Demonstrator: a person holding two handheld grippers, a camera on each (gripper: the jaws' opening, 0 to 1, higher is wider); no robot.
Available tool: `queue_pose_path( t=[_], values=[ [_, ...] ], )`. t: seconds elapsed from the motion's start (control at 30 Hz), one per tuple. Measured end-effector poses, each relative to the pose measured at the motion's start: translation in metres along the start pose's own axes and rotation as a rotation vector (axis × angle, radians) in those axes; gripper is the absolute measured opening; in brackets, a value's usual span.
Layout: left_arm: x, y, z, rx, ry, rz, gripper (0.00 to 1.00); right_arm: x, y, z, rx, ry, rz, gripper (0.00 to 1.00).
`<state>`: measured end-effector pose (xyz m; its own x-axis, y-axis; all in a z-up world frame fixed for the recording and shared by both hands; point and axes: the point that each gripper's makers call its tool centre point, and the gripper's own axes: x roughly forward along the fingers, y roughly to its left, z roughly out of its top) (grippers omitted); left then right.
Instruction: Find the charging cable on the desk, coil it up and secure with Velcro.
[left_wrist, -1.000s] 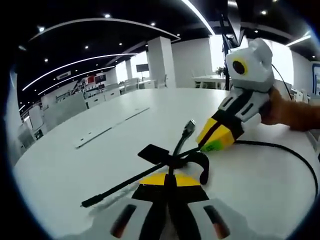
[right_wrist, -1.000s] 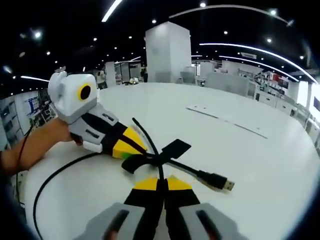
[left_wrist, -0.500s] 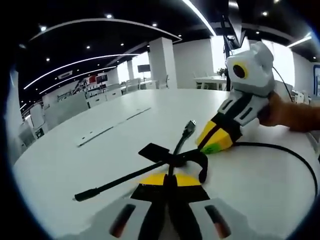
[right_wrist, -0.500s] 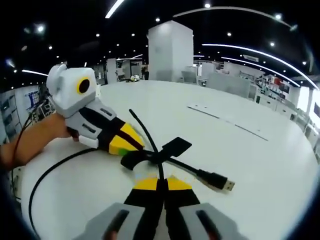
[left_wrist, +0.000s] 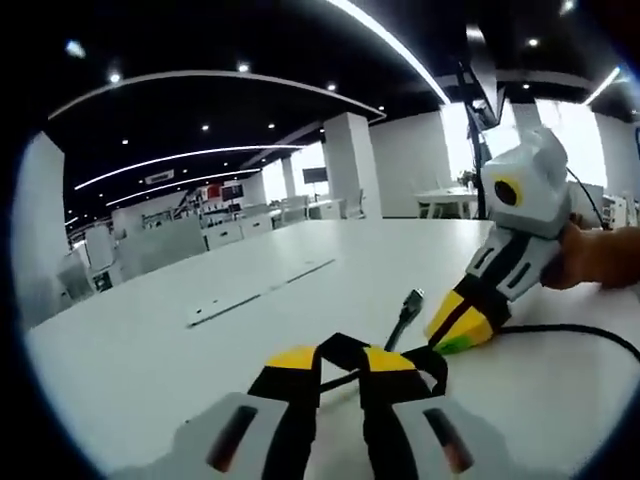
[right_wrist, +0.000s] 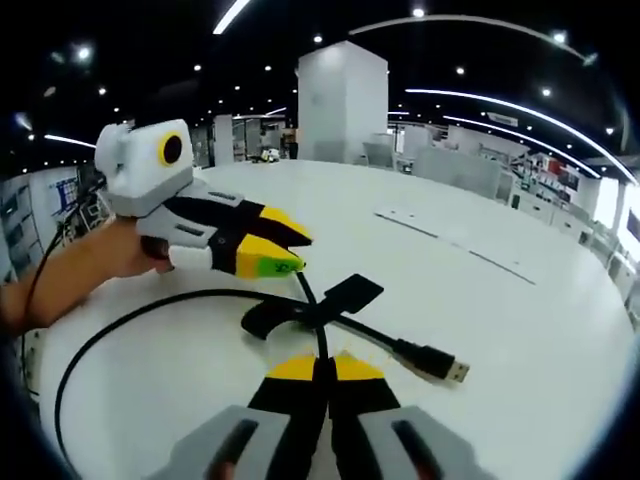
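White desk (right_wrist: 520, 300), large and round-edged; everything else is placed relative to it. No brand marks, labels or readable writing anywhere on the desk, the cable or the grippers.

Charging cable (right_wrist: 120, 335), black, lies on the desk near its front edge. A long loop sweeps out toward the person's hand (right_wrist: 110, 255), while the plug end (right_wrist: 440, 365) rests flat on the surface, just beyond the right gripper's tips. In the left gripper view the plug (left_wrist: 408, 305) points up and away across the desk.

Velcro strap (right_wrist: 345, 297), black, crosses the cable where the strands meet; its flat tab lies open on the desk, so the bundle is not yet secured.

Right gripper (right_wrist: 320, 365): jaws clenched on the cable at the crossing, seemingly pinning the strands in place.

Left gripper (right_wrist: 285, 252): jaws parted, grasping nothing, hovering just above the desk beside the crossing. Judging by its position, it is free to take the strap or the loose loop next.
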<state>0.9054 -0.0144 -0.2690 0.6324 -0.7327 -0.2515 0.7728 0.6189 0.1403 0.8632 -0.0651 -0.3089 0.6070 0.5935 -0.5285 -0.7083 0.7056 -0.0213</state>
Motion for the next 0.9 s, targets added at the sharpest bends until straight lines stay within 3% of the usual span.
queue_pose_path(
  t=[0.1,0.3,0.7,0.77,0.9],
  values=[
    [0.003,0.005,-0.005,-0.023,0.03,0.035,0.13,0.0,0.0,0.0,-0.001,0.0,0.002,0.05],
    [0.008,0.004,-0.015,-0.044,0.085,0.04,0.13,-0.001,0.0,-0.001,-0.015,0.003,-0.003,0.05],
    [0.01,0.012,-0.009,-0.042,0.063,0.09,0.13,-0.001,0.004,-0.002,-0.017,0.007,0.011,0.05],
    [0.012,0.011,-0.016,-0.042,0.091,0.087,0.13,-0.001,0.004,-0.002,-0.018,0.007,0.012,0.05],
    [0.012,0.012,-0.017,-0.051,0.091,0.086,0.11,-0.001,0.004,-0.002,-0.022,0.007,0.01,0.05]
  ],
)
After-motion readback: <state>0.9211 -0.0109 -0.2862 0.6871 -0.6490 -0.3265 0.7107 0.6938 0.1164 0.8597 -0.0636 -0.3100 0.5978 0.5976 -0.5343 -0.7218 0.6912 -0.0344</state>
